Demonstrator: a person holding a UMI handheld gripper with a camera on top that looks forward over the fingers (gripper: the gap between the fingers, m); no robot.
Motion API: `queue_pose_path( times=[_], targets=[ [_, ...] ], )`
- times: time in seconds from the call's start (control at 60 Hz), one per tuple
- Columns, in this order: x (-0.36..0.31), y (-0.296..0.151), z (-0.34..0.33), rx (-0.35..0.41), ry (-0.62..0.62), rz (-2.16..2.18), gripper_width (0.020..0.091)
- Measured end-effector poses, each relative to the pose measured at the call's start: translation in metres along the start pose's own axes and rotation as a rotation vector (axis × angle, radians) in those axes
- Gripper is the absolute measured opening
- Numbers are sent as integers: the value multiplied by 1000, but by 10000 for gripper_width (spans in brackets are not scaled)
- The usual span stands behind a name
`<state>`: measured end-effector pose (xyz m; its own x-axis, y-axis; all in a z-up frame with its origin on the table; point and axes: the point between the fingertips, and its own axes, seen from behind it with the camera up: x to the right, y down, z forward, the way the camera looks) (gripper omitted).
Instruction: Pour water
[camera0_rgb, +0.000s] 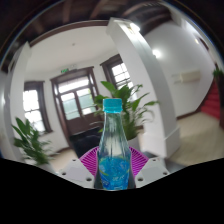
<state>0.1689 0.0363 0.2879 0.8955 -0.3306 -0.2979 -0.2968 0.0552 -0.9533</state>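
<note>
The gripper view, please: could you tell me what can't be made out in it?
- The water bottle: its base is cut off by the lower edge.
- The gripper: its pads lie behind the bottle, so contact is unclear.
- A receiving cup: none in view.
- The table: hidden below the view.

The room is bright. Daylight comes in through the windows (72, 98), which glow white. A ceiling lamp (157, 53) shines too. Walls bend round at the edges.
</note>
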Motion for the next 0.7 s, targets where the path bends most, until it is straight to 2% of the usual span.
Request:
queue_pose_path(
  times=[0.033,0.15,0.3,0.467,0.6,0.633,0.7],
  targets=[
    [30,0,9,24,50,-75,405],
    [94,-12,14,2,218,-224,404],
    [169,22,29,-60,339,-283,405],
    [223,68,42,-100,364,-287,405],
    [229,108,65,-121,307,-296,400],
    [227,102,65,-86,300,-305,408],
    [228,102,62,-91,303,-297,408]
  ],
)
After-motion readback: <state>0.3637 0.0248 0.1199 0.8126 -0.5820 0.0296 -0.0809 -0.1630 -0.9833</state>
